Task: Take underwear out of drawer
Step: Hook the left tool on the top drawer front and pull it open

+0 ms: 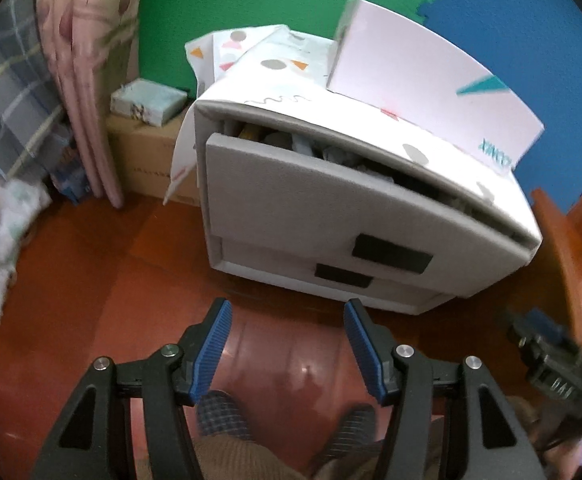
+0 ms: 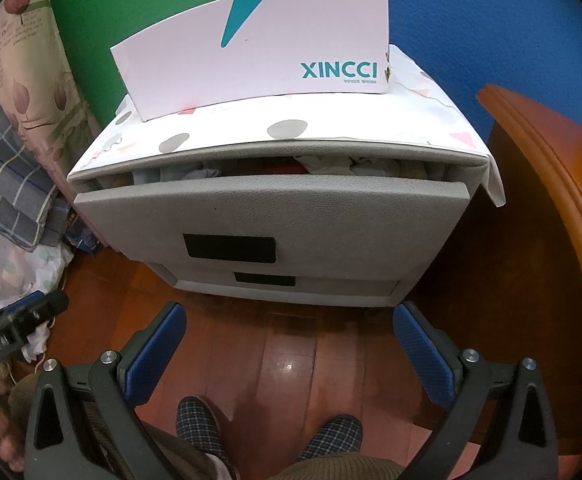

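I'm at the approach step: both grippers hang over the floor, in front of the cabinet (image 2: pixel 251 216), touching nothing. Left gripper (image 1: pixel 287 344) has its jaws apart and empty; right gripper (image 2: pixel 289 356) has its jaws wider apart, also empty. The underwear (image 2: pixel 331 166) sits bunched in the top drawer (image 2: pixel 259 208), which is open only a crack. Next I'd judge the drawer must come further out before I reach in. Count: two drawers, two grippers, one box (image 2: pixel 259 48) on top

Top drawer (image 2: pixel 271 208) ajar; narrow slot above its front, crammed with clothes (image 2: pixel 331 166). Bare floor (image 2: pixel 291 344) before cabinet; wooden furniture (image 2: pixel 551 208) crowds right
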